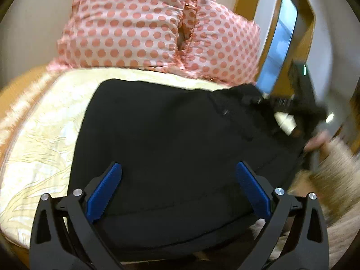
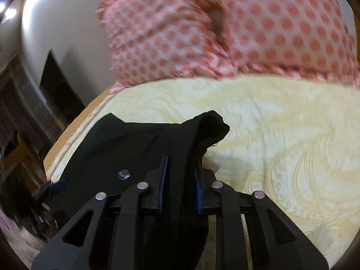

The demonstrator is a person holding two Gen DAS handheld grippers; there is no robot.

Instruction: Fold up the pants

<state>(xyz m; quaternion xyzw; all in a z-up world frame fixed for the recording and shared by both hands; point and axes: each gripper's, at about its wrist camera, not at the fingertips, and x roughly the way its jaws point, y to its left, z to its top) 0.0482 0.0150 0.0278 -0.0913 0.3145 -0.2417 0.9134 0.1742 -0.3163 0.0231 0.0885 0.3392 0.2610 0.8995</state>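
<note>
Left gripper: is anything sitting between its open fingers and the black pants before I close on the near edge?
Nothing visible. The left gripper is open directly over the black pants, with only bare dark cloth between its fingers. The polka-dot pillow lies beyond the pants. The right gripper is shut on a bunched fold at the far side.

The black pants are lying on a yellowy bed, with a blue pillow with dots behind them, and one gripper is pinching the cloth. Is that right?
Almost. The pillow is pink with darker pink dots, not blue; both wrist views show it. The rest holds: the black pants lie on the yellowish bed cover, and the right gripper is pinching a fold of the cloth.
</note>
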